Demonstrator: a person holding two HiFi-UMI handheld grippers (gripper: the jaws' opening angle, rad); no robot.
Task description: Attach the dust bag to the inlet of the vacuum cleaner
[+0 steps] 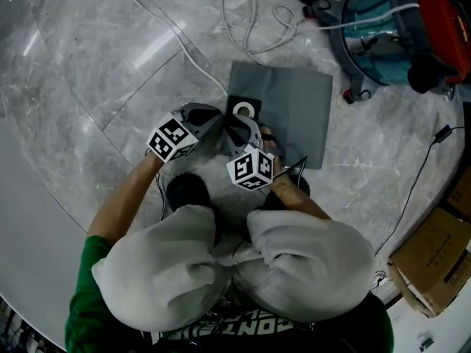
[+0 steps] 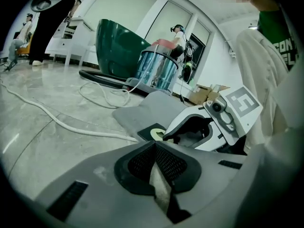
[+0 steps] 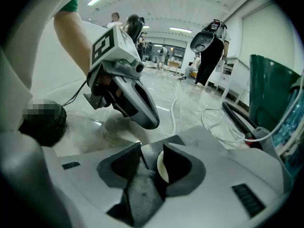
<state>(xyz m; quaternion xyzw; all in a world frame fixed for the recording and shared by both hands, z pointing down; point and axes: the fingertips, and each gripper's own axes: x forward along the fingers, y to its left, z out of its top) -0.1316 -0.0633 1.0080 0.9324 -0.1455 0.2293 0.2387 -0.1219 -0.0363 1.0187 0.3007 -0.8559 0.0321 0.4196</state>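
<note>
Starting at the right tool (image 3: 152,148), we find its two dark pads spread. The black square card collar (image 3: 161,167) with its white ring shows in the gap between them, not pinched. Our left tool (image 2: 154,144) has its pads pressed together at the tips, with nothing that we can see caught in them. It sits just beside the collar, on the side away from the bag's body.

That collar belongs to the flat grey rectangular dust bag (image 1: 291,109), which lies spread on the pale grey marble floor (image 1: 110,65) with both tools at its collar end. The vacuum cleaner (image 1: 390,35), a shiny teal drum with a red top, stands well apart from the bag, beyond its far corner. We cannot make out its inlet.

We judge the task barely begun: the bag is on the floor, unheld and unattached. What remains is gripping the collar, carrying the bag over and seating the ring on the inlet.

We count two tools, one bag with one collar and one vacuum cleaner. Beyond the bag lie one white cord (image 1: 250,20) and one black hose (image 2: 102,78), and off to the side sits one cardboard box (image 1: 434,263).
</note>
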